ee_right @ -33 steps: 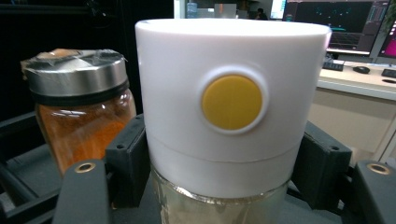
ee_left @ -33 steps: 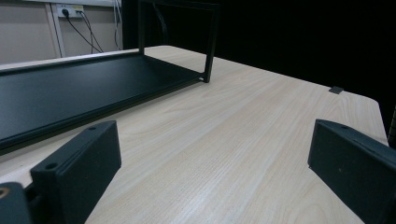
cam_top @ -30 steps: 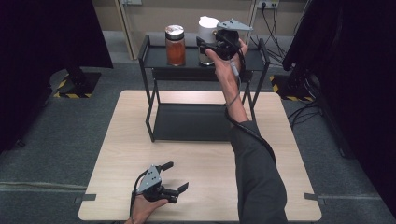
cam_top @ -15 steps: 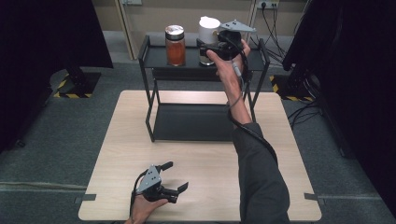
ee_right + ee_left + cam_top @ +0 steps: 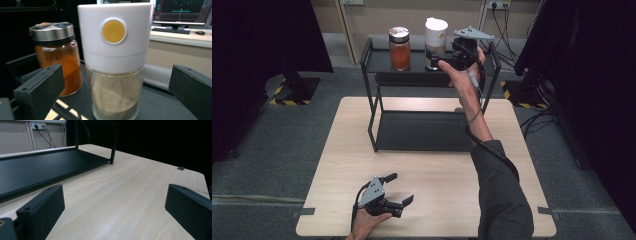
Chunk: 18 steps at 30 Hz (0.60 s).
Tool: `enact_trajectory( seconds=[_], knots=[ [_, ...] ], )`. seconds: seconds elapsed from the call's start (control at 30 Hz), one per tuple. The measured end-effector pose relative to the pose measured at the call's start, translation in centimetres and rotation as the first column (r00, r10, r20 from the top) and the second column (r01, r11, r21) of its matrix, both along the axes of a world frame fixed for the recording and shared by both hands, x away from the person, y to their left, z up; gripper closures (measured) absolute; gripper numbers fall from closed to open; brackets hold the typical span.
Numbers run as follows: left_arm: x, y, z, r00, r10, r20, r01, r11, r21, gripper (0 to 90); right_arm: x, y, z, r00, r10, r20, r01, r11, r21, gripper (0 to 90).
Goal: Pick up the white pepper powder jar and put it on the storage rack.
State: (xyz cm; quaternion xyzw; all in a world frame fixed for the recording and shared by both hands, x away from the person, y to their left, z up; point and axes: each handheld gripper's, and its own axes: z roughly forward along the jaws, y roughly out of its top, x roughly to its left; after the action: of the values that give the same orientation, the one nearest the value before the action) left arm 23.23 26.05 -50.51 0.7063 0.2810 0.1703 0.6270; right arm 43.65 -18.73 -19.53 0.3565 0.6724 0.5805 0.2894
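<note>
No brand, label or legible writing can be made out on either container; the white-lidded glass jar (image 5: 115, 62) is marked by a round yellow button on its tall white cap, and pale powder is seen through its clear lower half. It is stood upright on the top shelf of a black metal rack (image 5: 378, 62), just beside a glass spice jar (image 5: 399, 48) with a silver metal lid and orange powder inside. The right tool (image 5: 443, 61) is held level at the shelf by a raised hand, and its jaws have just been opening: in the right gripper view they are spread wide, with the white-lidded jar between them but not pressed by the pads. The left tool (image 5: 399, 189) is rested low at the near edge of the worktop (image 5: 437, 185), its jaws set apart with nothing between them, as is confirmed in the left gripper view. The worktop is of pale wood grain, and the rack's lower black shelf is laid across its far half. Grey carpet is seen around the worktop, with black curtains at both sides, yellow-and-black striped floor markings, wall sockets with cables behind, and a lit monitor with a keyboard on a desk in the right gripper view.
</note>
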Motion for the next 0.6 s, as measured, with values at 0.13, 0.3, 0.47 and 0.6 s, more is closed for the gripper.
enact_trajectory(
  seconds=[0.13, 0.3, 0.47, 0.6],
  knots=[
    [0.0, 0.0, 0.0, 1.0000, 0.002, -0.001, -0.002, 1.0000, 0.000, 2.0, -0.6, -0.7, -0.6, 0.9997, 0.024, 0.009, -0.024, 1.000, 0.013, 0.4],
    [0.0, 0.0, 0.0, 1.0000, 0.003, -0.001, -0.003, 1.0000, 0.001, 2.0, -1.5, -1.4, -1.3, 0.9986, 0.049, 0.021, -0.049, 0.999, -0.004, 0.4],
    [0.0, 0.0, 0.0, 1.0000, 0.003, -0.001, -0.003, 1.0000, 0.001, 2.0, -2.3, -2.3, -2.3, 0.9961, 0.083, 0.030, -0.083, 0.996, 0.011, 0.4],
    [0.0, 0.0, 0.0, 1.0000, 0.002, -0.001, -0.002, 1.0000, 0.001, 2.0, -3.2, -3.2, -3.1, 0.9918, 0.122, 0.037, -0.123, 0.992, 0.025, 0.4]
  ],
)
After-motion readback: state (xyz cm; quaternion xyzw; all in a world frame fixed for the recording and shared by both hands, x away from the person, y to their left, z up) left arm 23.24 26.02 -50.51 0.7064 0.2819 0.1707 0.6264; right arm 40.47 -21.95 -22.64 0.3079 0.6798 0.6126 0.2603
